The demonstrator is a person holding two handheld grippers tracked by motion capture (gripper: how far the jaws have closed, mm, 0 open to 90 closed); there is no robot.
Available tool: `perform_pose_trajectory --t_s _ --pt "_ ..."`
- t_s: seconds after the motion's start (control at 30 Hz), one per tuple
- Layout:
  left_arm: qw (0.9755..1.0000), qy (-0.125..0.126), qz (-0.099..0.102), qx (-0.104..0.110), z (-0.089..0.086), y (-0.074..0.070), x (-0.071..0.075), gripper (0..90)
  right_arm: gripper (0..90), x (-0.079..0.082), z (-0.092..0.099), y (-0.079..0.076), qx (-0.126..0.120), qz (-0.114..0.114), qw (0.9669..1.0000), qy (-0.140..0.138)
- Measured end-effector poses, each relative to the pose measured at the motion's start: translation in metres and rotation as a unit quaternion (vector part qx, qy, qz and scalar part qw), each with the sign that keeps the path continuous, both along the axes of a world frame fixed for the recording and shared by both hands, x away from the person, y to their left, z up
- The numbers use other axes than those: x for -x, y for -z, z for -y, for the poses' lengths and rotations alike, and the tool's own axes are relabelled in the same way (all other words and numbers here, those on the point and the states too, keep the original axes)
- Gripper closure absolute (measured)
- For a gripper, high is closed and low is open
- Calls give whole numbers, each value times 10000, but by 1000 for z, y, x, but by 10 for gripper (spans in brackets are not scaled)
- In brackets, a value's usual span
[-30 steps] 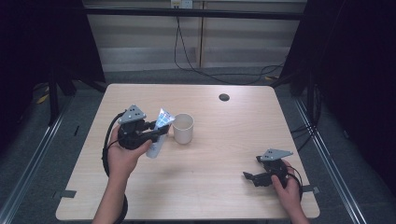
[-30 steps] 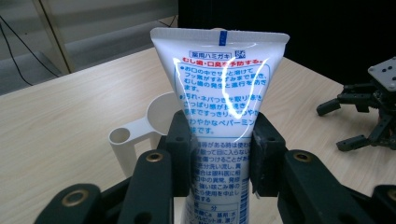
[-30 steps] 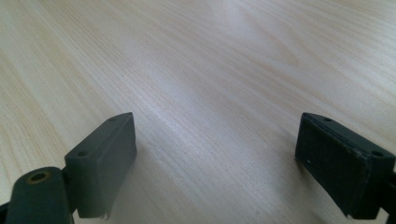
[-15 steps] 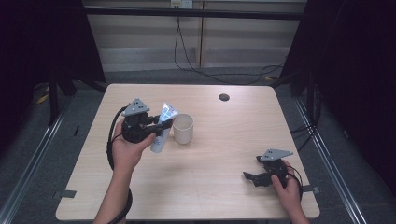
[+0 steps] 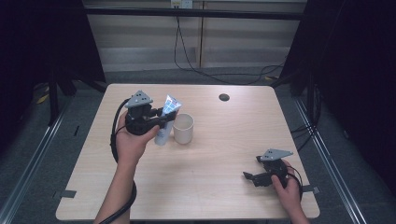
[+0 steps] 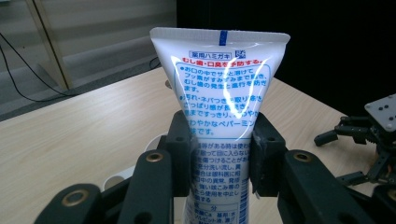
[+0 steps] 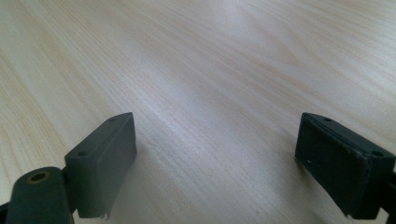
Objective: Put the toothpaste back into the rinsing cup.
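Broadly, the light wooden table (image 5: pixel 224 154) carries a cream cup (image 5: pixel 183 129) left of its middle. Just beside the cup, the left gripper (image 6: pixel 219 154) holds a white toothpaste tube (image 6: pixel 219 102) upright above the tabletop, crimped end up, jaws clamped on its printed body. Near the table's right front corner, the right gripper (image 7: pixel 215 163) rests low with its jaws spread wide over bare wood.
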State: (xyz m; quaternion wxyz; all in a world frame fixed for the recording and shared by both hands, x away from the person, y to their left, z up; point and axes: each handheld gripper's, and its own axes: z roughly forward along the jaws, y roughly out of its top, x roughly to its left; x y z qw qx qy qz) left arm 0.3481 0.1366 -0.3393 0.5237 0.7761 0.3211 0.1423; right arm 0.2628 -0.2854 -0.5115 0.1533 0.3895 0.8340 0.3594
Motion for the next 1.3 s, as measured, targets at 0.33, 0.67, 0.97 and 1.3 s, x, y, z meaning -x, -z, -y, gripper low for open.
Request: perform_pose_trajectory --t_s 0.33,0.67,0.97,1.3 --pt "10000 12 -14 27 12 -6 -11 663 121 0 0 0 -2 -7 10000 2" --pt "10000 -42 -45 67 17 -9 -20 662 121 0 0 0 0 1 10000 1" --pt "9999 -101 -70 58 22 -12 -27 660 121 0 0 0 -2 -6 10000 2" --pt "9998 -153 -59 71 28 -12 -34 659 121 0 0 0 0 1 10000 -1"
